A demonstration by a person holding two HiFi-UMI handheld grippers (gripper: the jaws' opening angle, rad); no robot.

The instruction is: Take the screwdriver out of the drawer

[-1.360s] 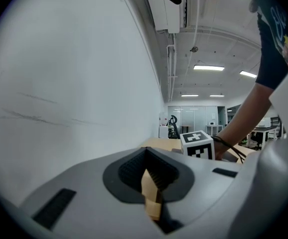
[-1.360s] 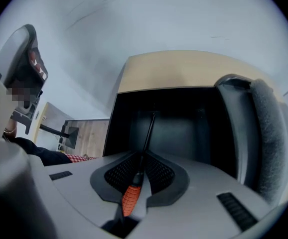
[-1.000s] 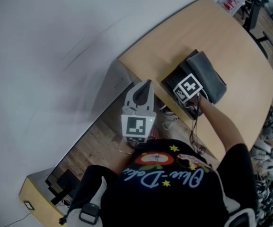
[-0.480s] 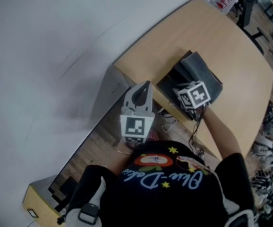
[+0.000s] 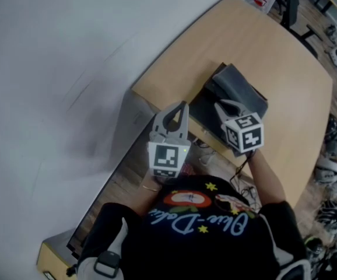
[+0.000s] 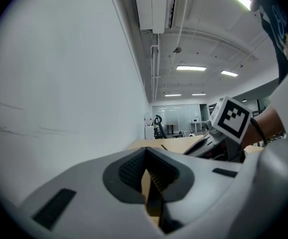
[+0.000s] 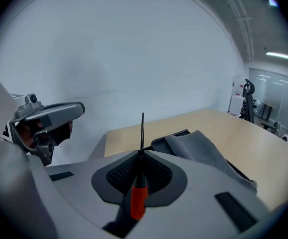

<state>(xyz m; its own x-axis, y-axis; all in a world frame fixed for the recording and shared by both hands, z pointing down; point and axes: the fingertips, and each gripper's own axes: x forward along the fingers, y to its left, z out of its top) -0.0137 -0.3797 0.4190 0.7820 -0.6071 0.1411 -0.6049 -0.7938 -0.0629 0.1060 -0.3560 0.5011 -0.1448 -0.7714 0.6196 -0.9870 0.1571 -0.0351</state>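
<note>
Your right gripper (image 7: 140, 158) clamps the screwdriver (image 7: 142, 133) by its thin, stiff shaft, above the drawer (image 5: 202, 111). It looks light but slippery, so a grip nearer the handle (image 7: 138, 200) seems safer. Your left gripper (image 6: 146, 169) is closed and empty.

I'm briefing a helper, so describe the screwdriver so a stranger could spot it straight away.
On the light wooden table stands a dark box under a grey cloth, with the right gripper over it. Clamped between that gripper's jaws is the screwdriver, its thin dark shaft pointing out past the tips. Its orange handle stands out against the grey jaws and cloth.
</note>
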